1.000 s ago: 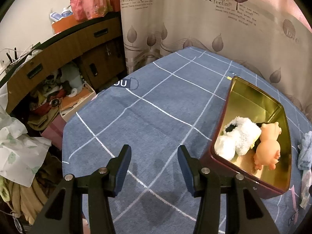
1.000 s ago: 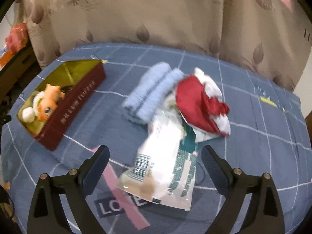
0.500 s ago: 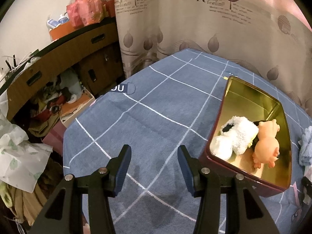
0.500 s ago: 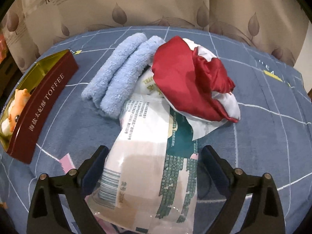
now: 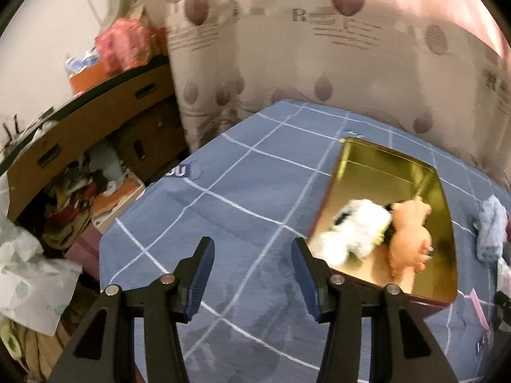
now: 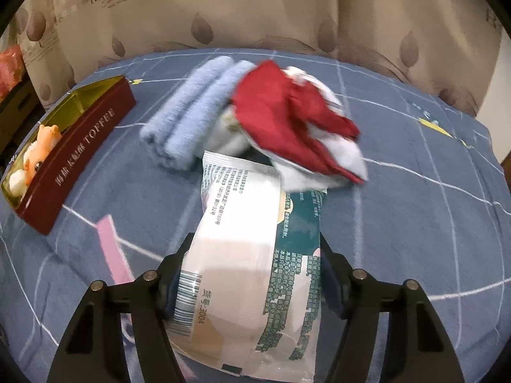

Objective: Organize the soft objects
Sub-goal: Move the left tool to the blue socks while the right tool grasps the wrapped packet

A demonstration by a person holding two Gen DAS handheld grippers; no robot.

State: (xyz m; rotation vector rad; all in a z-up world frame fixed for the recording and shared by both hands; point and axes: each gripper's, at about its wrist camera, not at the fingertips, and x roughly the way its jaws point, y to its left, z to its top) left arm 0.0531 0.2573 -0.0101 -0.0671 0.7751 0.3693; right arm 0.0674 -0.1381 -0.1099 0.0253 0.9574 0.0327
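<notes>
Blue checked bedspread [image 6: 415, 223]: tin [image 6: 80, 146], towel [image 6: 194, 111], packet [image 6: 249, 255].

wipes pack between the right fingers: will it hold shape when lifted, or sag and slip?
The wipes pack is a soft, glossy film pouch, so it will probably sag past the grip and may slip. The right gripper is closing across its width, fingers at its edges, so it should squash. Its far end lies under the red cloth, which may drag along.

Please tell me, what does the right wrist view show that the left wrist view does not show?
Only the right wrist view: the right hand-held gripper, jaws closing around a plastic packet, and a red-and-white cloth.
Only the left: the open, empty left hand-held gripper and a cluttered desk.
Both: the toffee tin with toys, the blue towel.
</notes>
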